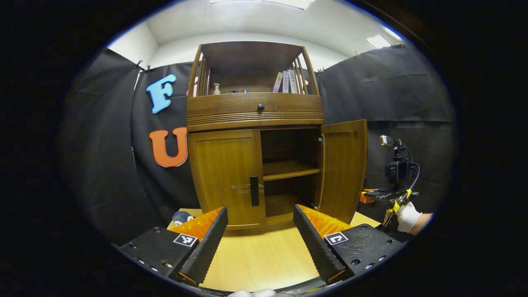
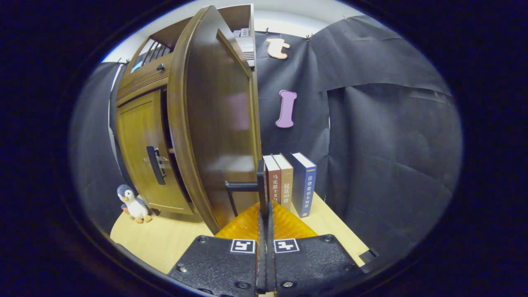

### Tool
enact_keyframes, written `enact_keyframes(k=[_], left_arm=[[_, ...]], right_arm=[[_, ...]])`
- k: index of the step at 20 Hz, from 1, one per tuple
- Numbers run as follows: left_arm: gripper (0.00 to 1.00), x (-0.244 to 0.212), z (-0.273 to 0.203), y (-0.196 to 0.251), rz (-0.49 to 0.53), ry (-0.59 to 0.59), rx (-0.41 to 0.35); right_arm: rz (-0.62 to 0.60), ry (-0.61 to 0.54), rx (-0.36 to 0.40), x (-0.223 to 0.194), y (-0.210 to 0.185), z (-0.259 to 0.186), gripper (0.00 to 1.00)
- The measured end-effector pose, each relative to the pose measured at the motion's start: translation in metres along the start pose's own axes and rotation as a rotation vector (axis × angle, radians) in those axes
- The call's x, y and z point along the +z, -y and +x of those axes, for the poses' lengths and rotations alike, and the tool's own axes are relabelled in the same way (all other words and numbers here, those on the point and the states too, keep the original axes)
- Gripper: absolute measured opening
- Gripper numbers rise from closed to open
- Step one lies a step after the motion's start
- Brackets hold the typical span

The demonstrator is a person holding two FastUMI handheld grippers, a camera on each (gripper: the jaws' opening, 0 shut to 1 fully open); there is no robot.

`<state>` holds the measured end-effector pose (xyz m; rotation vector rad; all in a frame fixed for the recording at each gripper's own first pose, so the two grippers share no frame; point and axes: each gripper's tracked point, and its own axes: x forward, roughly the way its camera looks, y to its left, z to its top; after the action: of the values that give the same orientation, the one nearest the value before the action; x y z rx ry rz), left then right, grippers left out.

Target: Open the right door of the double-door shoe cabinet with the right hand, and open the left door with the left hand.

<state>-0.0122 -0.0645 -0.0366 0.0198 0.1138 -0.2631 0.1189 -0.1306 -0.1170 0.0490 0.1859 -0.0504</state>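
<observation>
Black-draped booth, pale wooden table (image 1: 264,260) low in frame. Centre of left gripper view: shoe cabinet (image 1: 255,136), right door (image 1: 344,169) swung open, left door (image 1: 227,177) closed. Left gripper (image 1: 260,231) spread wide, empty, bottom centre. Right gripper (image 2: 265,206) pressed together on right door's handle (image 2: 260,183), books (image 2: 291,183) just beyond.

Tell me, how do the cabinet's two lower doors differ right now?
The right door is swung open, showing the shelves inside; the left door sits closed, flush with the frame. The right gripper is shut on the right door's handle, while the left gripper hangs open in front of the left door without touching it. Both are the same brown wood with dark handles.
</observation>
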Motion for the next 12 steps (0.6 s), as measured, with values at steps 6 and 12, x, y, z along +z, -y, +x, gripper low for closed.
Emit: enact_keyframes(k=[6, 12], left_arm=[[0.96, 0.001, 0.016, 0.032, -0.005, -0.004, 0.054], [0.96, 0.006, 0.022, 0.079, -0.058, -0.009, 0.141]], right_arm=[[-0.03, -0.011, 0.094, 0.004, 0.025, 0.004, 0.04], [-0.07, -0.033, 0.214, 0.01, 0.047, 0.016, 0.04]])
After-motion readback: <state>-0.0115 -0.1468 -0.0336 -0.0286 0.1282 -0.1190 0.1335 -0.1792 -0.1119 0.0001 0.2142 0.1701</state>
